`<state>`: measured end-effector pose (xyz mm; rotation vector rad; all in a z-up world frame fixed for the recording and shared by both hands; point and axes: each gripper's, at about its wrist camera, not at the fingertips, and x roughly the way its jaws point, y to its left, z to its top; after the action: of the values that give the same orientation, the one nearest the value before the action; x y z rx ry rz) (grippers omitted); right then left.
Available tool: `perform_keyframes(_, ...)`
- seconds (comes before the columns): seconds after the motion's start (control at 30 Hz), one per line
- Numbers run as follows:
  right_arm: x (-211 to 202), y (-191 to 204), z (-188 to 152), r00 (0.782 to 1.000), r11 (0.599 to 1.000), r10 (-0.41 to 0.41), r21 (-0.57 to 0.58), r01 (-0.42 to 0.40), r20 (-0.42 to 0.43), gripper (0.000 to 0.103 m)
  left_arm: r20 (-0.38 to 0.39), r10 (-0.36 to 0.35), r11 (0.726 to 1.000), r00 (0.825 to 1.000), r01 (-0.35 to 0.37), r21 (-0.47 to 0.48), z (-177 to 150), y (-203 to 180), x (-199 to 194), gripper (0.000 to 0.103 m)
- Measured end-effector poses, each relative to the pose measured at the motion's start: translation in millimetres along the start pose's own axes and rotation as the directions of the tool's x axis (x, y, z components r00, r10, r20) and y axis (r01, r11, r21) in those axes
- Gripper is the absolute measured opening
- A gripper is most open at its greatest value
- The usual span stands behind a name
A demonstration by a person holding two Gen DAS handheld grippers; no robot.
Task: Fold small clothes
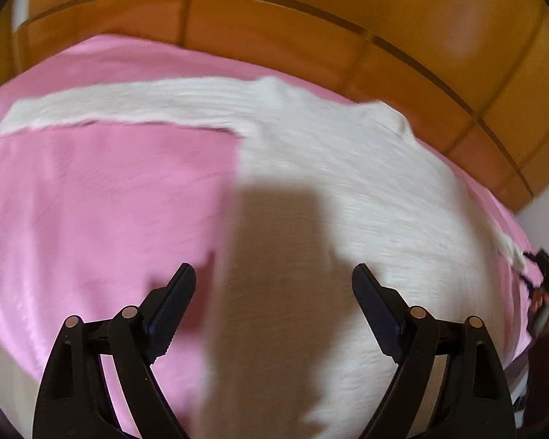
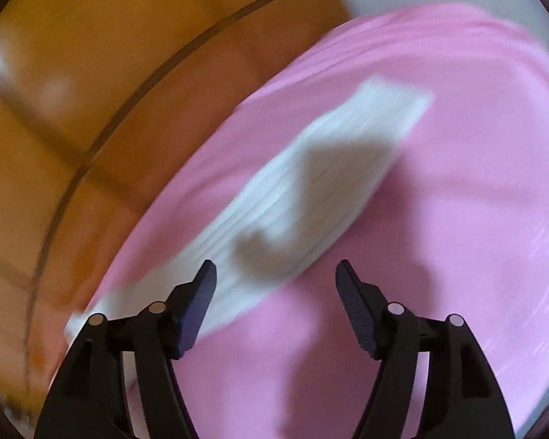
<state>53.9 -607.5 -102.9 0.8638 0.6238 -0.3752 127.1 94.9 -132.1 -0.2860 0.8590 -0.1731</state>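
My left gripper [image 1: 273, 278] hangs with jaws spread, nothing in them, above the white garment [image 1: 347, 190] spread on the pink sheet [image 1: 91, 201]. My right gripper [image 2: 275, 274] is likewise released over a sleeve [image 2: 311, 183], near the bed's edge by the wooden headboard [image 1: 274, 25].

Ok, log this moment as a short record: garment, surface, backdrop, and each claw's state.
garment: white knit top, spread flat, one sleeve stretched out sideways
surface: pink sheet under the garment
backdrop: orange-brown wooden panelling behind the bed
left claw: open, nothing between the fingers, above the body of the top, near its edge
right claw: open, nothing gripped, above the other sleeve lying flat on the sheet
image quality: both views motion-blurred
fold status: no fold visible yet
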Motion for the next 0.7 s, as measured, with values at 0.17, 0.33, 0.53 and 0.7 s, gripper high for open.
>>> perform_keyframes(0.17,9.5,63.0,-79.4,0.955,0.965,0.196,-0.129,-0.228,-0.223,0.071,-0.008,-0.017,0.997,1.0,0.017,-0.069,-14.9,25.4,-10.8,0.086)
perform_keyframes(0.33,-5.6,111.3,-177.7,0.905,0.903,0.225,-0.272,-0.333,-0.36,0.07,-0.048,-0.077,0.995,0.996,0.074,-0.061,-29.3,31.9,-9.9,0.082)
perform_keyframes(0.53,-46.0,112.4,-244.4,0.87,0.853,0.215,-0.348,-0.388,-0.444,0.044,-0.082,-0.12,0.992,0.989,0.115,-0.054,-51.8,39.1,-6.8,0.046)
perform_keyframes(0.7,-51.8,109.5,-257.9,0.871,0.853,0.168,-0.375,-0.363,-0.462,0.011,-0.062,-0.128,0.991,0.99,0.131,0.041,-56.5,30.2,-17.6,0.004)
